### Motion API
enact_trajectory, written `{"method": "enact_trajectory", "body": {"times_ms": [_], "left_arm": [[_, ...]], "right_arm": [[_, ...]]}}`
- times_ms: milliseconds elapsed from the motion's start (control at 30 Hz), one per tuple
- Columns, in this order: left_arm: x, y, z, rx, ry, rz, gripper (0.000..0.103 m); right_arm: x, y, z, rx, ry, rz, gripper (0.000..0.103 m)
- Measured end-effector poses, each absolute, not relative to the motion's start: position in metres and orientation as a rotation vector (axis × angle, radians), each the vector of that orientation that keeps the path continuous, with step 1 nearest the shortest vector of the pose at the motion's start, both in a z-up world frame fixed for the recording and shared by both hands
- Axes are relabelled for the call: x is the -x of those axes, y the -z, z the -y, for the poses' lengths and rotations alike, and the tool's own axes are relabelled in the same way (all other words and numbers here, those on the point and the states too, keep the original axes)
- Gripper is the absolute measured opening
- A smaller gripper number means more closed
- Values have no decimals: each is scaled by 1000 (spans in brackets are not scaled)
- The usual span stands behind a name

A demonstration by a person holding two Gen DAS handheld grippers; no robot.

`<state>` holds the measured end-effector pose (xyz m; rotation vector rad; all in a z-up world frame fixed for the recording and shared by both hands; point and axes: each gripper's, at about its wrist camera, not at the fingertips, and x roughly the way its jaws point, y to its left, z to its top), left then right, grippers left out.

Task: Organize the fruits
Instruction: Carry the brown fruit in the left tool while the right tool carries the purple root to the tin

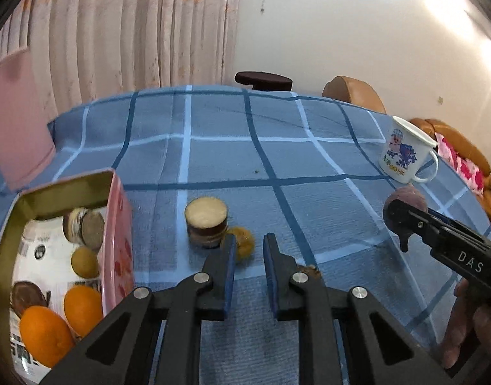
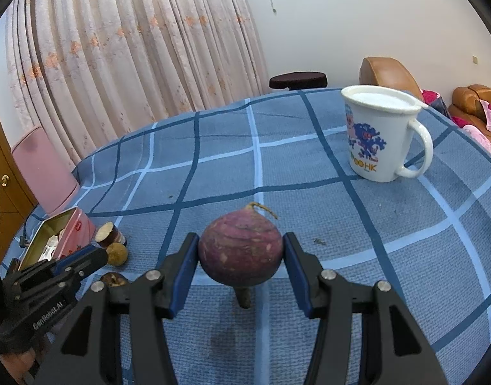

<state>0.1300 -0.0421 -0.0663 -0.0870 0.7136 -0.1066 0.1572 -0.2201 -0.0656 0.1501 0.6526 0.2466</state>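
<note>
**Right tool grips the purple fruit; left tool closed and empty**

The right tool points down at the table, its blue pads pressed on both sides of a round purple fruit. The left tool, also angled downward, has its jaws drawn to their narrowest with nothing between them. Past it at 11 o'clock stand a cut brown piece and a yellow fruit. At 9 o'clock sits a pink tin holding oranges. A white mug stands farther back, at 1 o'clock from the right tool.

My left gripper half hides the yellow fruit; left of it, the frame's edge crops the tin.
</note>
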Motion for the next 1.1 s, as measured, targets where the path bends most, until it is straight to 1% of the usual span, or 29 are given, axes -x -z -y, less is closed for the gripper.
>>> {"method": "enact_trajectory", "body": {"times_ms": [267,300,333,400,433,667,867,1000,1033,1100], "left_arm": [[-107,62,48,103,155,-688,19],[-106,64,50,93,153,-694,23],[-103,64,51,86,145,-691,34],[-101,63,52,96,133,-690,50],[-100,63,53,102,131,-683,51],[-101,63,84,38,191,-695,51],[-122,74,90,35,183,-783,51],[-128,78,92,41,208,-815,48],[-130,78,93,39,211,-820,40],[-131,79,92,48,218,-818,40]], "right_arm": [[-156,64,222,-160,-256,-651,56],[-156,64,222,-162,-257,-650,56],[-156,64,223,-165,-259,-648,56],[-156,64,224,-168,-260,-647,56],[-156,64,223,-165,-260,-649,56],[-155,62,225,-177,-262,-646,56],[-155,62,225,-172,-263,-645,56],[-156,63,223,-162,-260,-648,56],[-156,63,223,-161,-261,-649,56],[-156,63,223,-161,-262,-646,56]]}}
